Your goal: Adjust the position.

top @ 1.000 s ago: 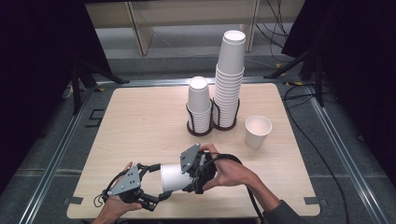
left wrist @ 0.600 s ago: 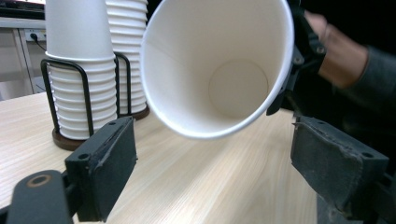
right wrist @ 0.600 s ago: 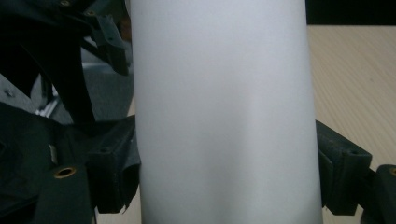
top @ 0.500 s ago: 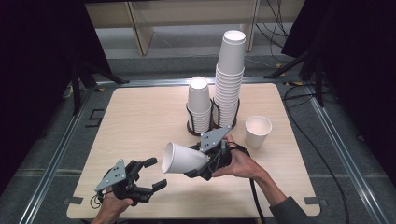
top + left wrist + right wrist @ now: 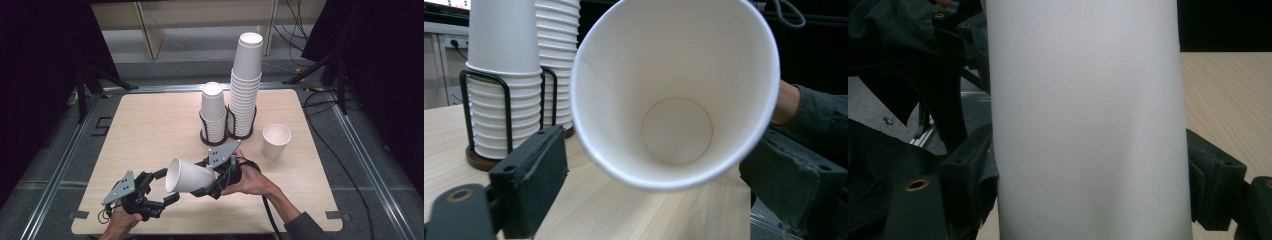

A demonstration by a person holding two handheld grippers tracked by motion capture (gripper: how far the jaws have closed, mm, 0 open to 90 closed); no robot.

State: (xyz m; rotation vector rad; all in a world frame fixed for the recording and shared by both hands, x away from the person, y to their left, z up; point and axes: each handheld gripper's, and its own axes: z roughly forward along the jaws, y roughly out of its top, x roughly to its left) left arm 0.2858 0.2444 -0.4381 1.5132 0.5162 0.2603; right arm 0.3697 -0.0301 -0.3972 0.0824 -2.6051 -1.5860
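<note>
- Paper cup [image 5: 187, 176] lies sideways in the lower middle of the high view, raised off the table [image 5: 150, 130], its open mouth turned toward the lower left of the frame and its base toward the right.
- Right tool [image 5: 212, 182] is clamped on the cup; in the right gripper view its two black jaws press the white wall [image 5: 1088, 125] from either side.
- Left tool [image 5: 162, 186] sits at the lower left of the high view, just beside the cup's rim. Its jaws have just been opening and stand apart with nothing between them; in the left gripper view the cup's mouth [image 5: 676, 130] hangs above and beyond them, untouched.
- Step in hand, as I judge it: a single cup has been separated and is carried by the right tool alone, with the left one free.
- Next move likely calls for turning the cup upright and setting it on bare table, perhaps near the lone cup [image 5: 276, 140] at right centre, clear of the short stack [image 5: 213, 112] and tall stack [image 5: 246, 85] in their black holder [image 5: 226, 131].
- Thin wall dents easily, so a light grip is wise.
</note>
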